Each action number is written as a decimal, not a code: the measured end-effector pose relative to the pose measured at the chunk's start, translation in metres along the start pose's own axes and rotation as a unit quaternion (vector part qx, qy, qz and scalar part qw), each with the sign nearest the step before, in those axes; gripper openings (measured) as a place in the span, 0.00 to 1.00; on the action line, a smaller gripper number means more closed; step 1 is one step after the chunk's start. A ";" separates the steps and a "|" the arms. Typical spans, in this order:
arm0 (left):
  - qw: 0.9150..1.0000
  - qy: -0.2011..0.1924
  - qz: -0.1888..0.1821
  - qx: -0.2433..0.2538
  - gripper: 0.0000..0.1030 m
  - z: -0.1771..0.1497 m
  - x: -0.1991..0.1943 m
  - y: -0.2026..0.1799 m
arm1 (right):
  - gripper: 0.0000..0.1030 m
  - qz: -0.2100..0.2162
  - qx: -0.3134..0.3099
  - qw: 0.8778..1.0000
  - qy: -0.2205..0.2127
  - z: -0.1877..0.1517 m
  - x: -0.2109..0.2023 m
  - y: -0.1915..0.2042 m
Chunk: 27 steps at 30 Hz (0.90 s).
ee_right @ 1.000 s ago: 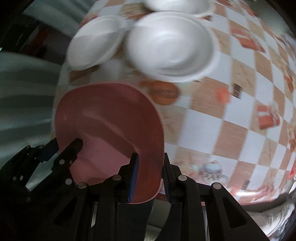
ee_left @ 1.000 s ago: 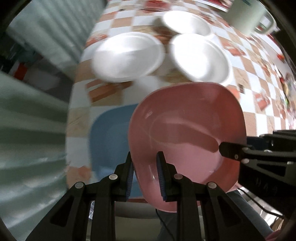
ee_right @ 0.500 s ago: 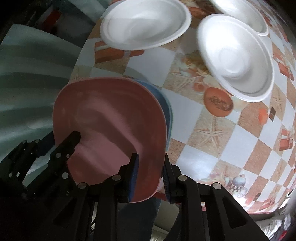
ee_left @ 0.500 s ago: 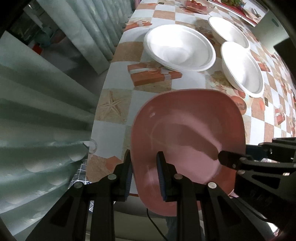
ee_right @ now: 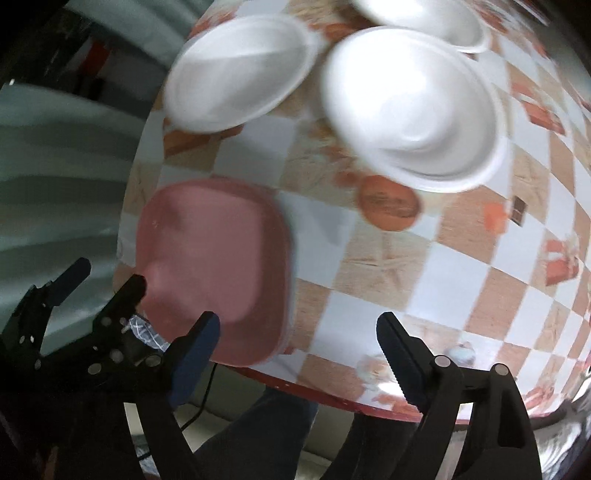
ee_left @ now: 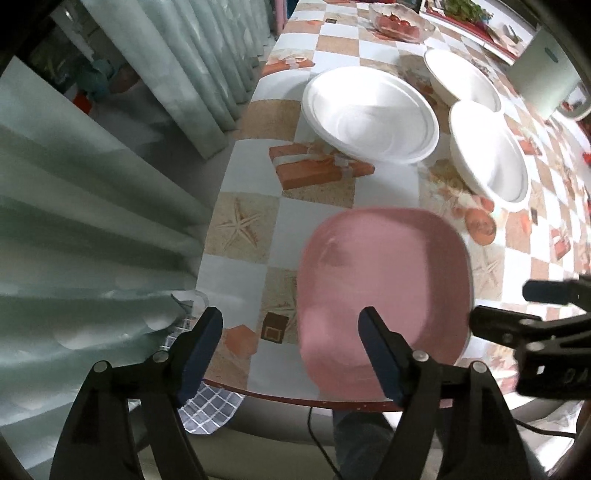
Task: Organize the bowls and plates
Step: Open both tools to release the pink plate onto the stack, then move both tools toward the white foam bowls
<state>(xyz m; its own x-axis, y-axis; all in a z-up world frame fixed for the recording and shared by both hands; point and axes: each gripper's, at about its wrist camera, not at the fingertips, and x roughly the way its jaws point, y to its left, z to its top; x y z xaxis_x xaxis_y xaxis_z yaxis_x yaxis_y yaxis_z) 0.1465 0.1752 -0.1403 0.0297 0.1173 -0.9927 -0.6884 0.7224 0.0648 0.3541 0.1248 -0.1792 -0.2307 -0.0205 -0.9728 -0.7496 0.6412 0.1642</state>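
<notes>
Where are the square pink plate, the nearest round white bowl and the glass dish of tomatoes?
Square pink plate [ee_left: 384,280], left wrist view, centre.
Nearest round white bowl [ee_left: 373,114], left wrist view, inner well.
Glass dish of tomatoes [ee_left: 397,24], left wrist view, contents.

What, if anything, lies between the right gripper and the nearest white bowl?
Nothing visible does. Between the right gripper, its jaws opening and empty, and the nearest white bowl there is only bare checkered tablecloth. The pink plate lies off to the side.

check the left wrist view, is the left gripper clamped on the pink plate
No: the left gripper has its jaws opening wide, pads clear of the pink plate, which lies on the table.
</notes>
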 end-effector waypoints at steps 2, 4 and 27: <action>1.000 -0.005 -0.011 -0.004 0.77 0.006 -0.004 -0.003 | 0.85 -0.003 0.015 1.000 -0.007 -0.002 -0.008 -0.015; 1.000 -0.008 -0.019 0.003 0.77 0.012 -0.009 -0.010 | 0.85 -0.006 0.034 0.999 -0.014 -0.006 -0.014 -0.033; 0.995 -0.036 -0.002 0.096 0.77 0.081 -0.014 -0.102 | 0.85 -0.047 0.136 0.989 -0.044 0.021 -0.018 -0.118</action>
<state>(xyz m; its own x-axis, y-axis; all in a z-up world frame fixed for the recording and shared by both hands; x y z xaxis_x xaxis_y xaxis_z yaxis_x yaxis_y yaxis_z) 0.2754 0.1551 -0.1243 0.0888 0.1573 -0.9835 -0.5378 0.8387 0.0856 0.4594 0.0653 -0.1840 -0.1045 -0.0314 -0.9940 -0.5683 0.8221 0.0338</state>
